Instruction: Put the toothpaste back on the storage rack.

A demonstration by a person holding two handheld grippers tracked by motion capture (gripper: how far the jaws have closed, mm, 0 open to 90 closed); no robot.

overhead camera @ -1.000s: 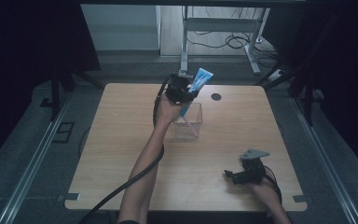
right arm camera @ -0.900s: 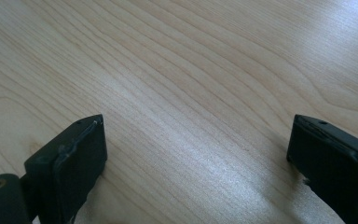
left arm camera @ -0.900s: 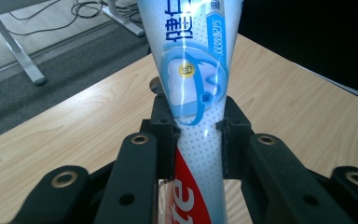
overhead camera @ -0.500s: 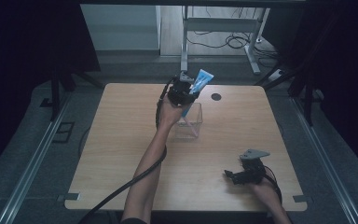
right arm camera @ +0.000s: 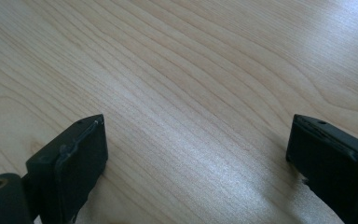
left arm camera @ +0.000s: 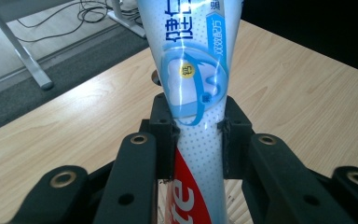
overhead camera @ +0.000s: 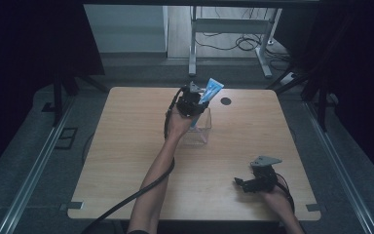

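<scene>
Left hand-held gripper (overhead camera: 193,101) clamped on a blue-and-white toothpaste tube (overhead camera: 208,92), pads pressing both sides of the tube (left arm camera: 193,93). Tube tilted, flat end up, lower end inside a clear box (overhead camera: 200,127) near the bench's (overhead camera: 126,146) far middle. Right hand-held gripper (overhead camera: 246,184) rests low near the bench's near right corner, jaws wide apart, nothing between them, bare wood (right arm camera: 191,93) below.

Black left gripper (overhead camera: 193,101), black right gripper (overhead camera: 253,184) with grey three-cornered plate, black trailing cables, brass-ringed screw holes
</scene>
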